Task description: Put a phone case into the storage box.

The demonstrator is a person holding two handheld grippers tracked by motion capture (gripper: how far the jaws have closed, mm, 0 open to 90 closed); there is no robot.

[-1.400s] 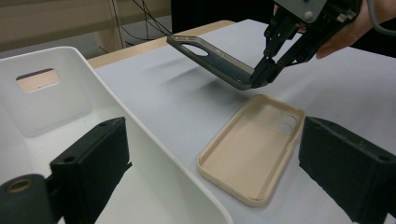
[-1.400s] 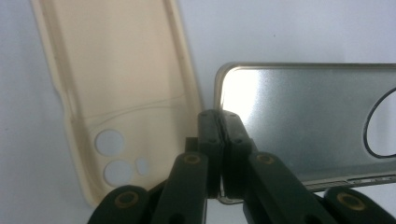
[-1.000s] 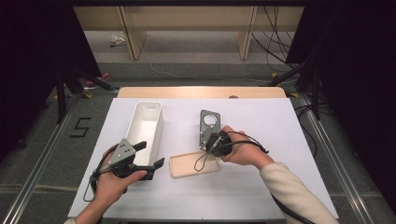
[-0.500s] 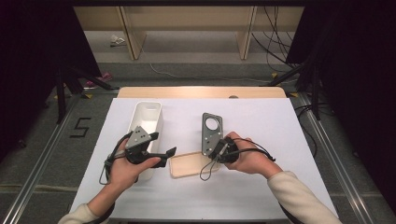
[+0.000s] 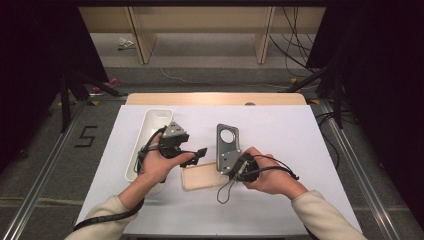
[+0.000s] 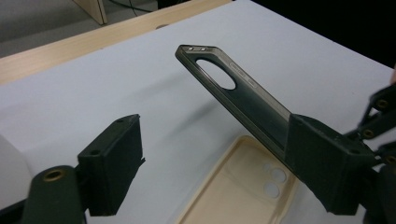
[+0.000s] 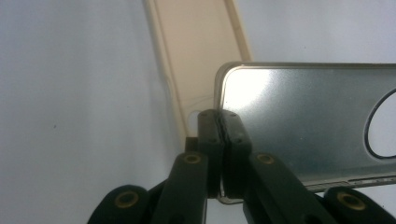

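High view: I hold my right tongs (image 5: 231, 169) pinched on the lower edge of the grey phone case (image 5: 228, 146), which stands tilted up off the white surface (image 5: 300, 150), its round camera cut-out at the far end. The beige phone case (image 5: 202, 175) lies flat just beneath it, between my 2 hands. My left tongs (image 5: 197, 156) hover beside the grey case with nothing between the jaws; they have just been closing a little yet are spread.

In the right gripper view the pads (image 7: 219, 140) meet on the case's thin rim (image 7: 224, 79), so the hold looks narrow. My guess is that a push from the left tongs could make the grey case pivot or slip out, and it would drop onto the beige one. If the left jaws close off-centre, near the cut-out, the soft wall may flex and spring away.

The left gripper view shows the grey case (image 6: 243, 93) slanting across open air, with the beige case (image 6: 243, 191) below and bare surface beyond. The white tray (image 5: 150, 140) sits touching or just beside my left hand (image 5: 157, 165), so room is tight there; to the right and toward the wooden far edge (image 5: 215, 98) it is free.
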